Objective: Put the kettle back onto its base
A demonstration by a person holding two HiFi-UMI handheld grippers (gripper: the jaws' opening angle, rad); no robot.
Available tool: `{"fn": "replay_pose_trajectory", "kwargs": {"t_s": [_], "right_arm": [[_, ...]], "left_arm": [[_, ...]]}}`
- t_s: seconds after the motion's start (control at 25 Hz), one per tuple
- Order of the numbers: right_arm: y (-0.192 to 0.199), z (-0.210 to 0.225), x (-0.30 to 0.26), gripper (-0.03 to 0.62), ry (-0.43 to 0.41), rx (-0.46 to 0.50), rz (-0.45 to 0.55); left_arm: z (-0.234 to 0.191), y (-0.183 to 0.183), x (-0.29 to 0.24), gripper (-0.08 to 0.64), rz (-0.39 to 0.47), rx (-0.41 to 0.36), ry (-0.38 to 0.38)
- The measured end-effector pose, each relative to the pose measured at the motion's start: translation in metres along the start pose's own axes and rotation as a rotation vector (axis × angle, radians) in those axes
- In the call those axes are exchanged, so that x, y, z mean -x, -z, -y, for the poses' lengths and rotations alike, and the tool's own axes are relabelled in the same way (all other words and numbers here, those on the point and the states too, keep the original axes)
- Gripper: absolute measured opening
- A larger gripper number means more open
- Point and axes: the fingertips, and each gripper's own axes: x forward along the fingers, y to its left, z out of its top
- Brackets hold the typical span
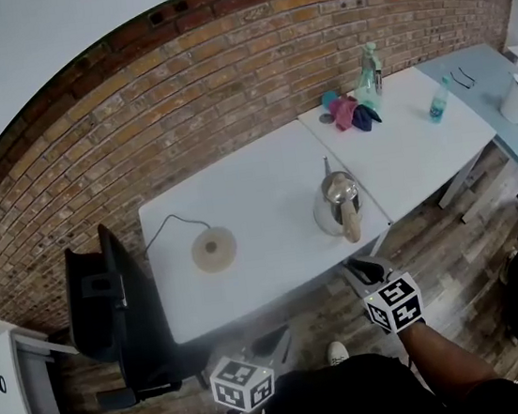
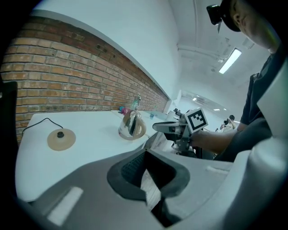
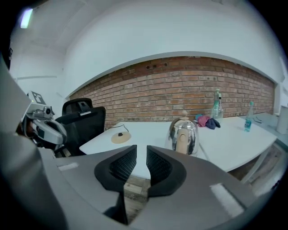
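At 6 o'clock in the head view, the left gripper (image 1: 270,345) and right gripper (image 1: 369,272) hang just short of the white table (image 1: 265,177). The kettle (image 1: 338,204) stands on the table, well apart from its base (image 1: 214,250), at the base's 3 o'clock. Left gripper view: jaws a narrow slit apart, empty. Right gripper view: jaws narrowly parted, empty, with the kettle at 1 o'clock beyond them.

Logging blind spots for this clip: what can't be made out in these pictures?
- Fill level of the kettle: all views, its steel wall and lid hide it.
- Plug end of the cord from the base: head view, it drops over the table edge.
- Labels on the tall bottle and small bottle: too small.
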Motion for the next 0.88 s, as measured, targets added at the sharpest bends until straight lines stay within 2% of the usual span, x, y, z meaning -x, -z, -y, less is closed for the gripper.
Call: {"fn": "replay_pose_trajectory", "kwargs": {"t_s": [0.32,0.56,0.88], "right_arm": [[-0.009,0.072,-0.028,0.172,0.155,-0.021,-0.002],[-0.004,0.105,-0.062,0.249,0.209,-0.027,-0.037],[0.007,0.128,-0.099,0.272,0.245,-0.046,-0.072]], "left_arm": [[-0.007,0.004,0.001,0.002,-0.017,0.016,-0.05],[-0.017,-0.003,-0.004,0.002,-0.024,0.01,-0.067],[-0.019,-0.002,-0.008,0.001,-0.042,0.026,-0.079]]}}
